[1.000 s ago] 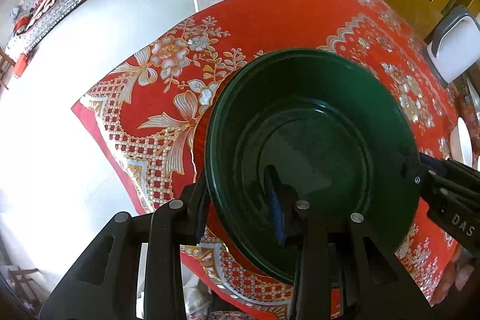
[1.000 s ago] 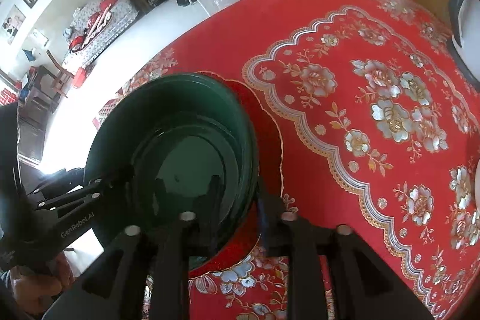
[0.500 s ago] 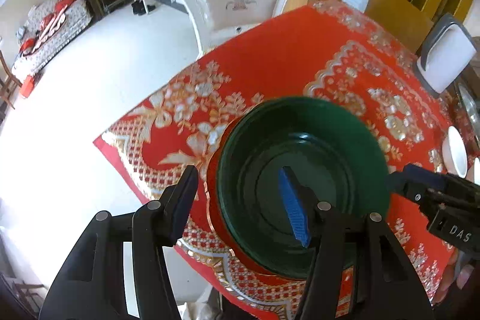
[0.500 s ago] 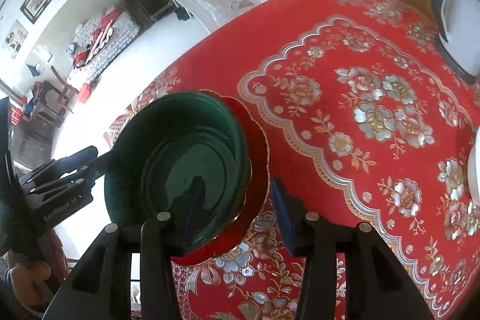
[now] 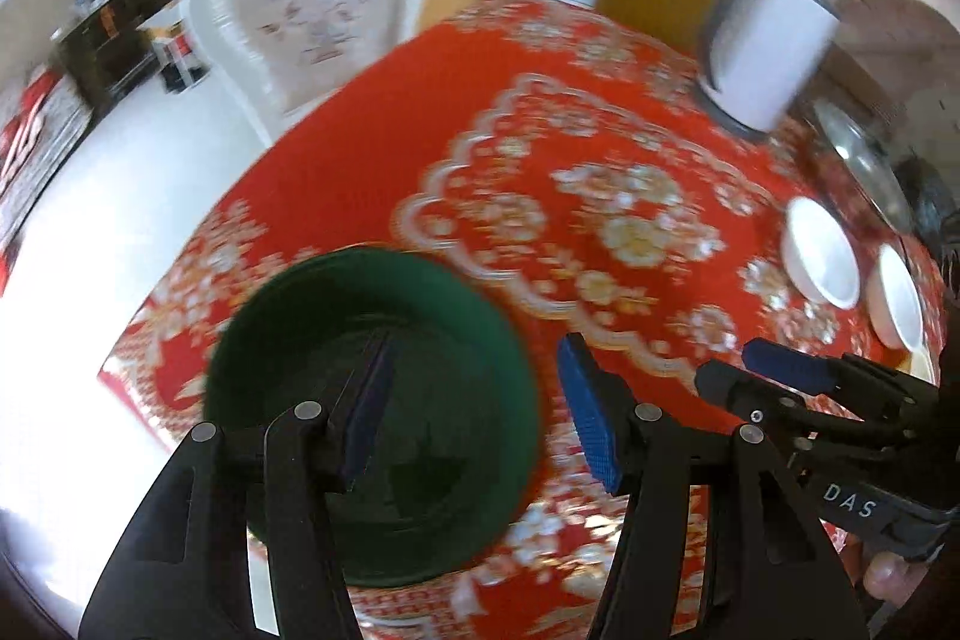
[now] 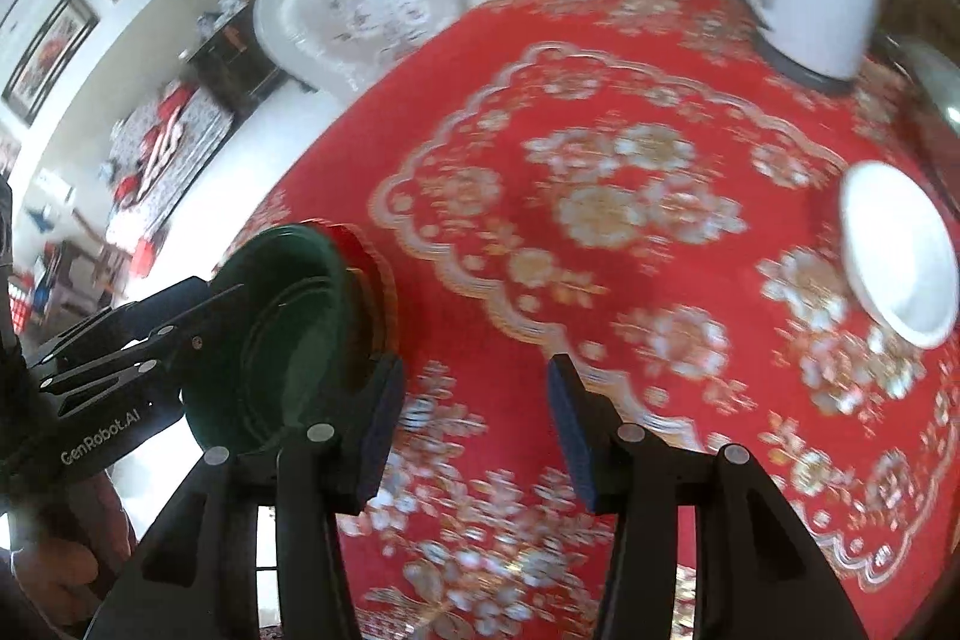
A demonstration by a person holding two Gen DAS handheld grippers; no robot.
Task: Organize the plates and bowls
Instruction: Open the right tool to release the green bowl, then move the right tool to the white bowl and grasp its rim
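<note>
Both grippers released, green stack set down

The left gripper [image 5: 474, 406] and right gripper [image 6: 474, 424] stood apart-jawed and empty, the right's jaws just widening. The green bowl [image 5: 372, 400] sat at seven o'clock on the red tablecloth [image 5: 540, 148], the white bowls [image 5: 822, 262] at three o'clock. Best next: approach one white bowl's rim squarely, clear of its neighbour.

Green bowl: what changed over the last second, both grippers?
Both grippers let go of the green bowl. The left gripper and right gripper had their fingers clamped on its rim a second ago; the jaws have just been opening and nothing sits between them now. Both pulled back and swung toward the white bowls. The green bowl stayed on the red plate at the corner of the tablecloth.
</note>
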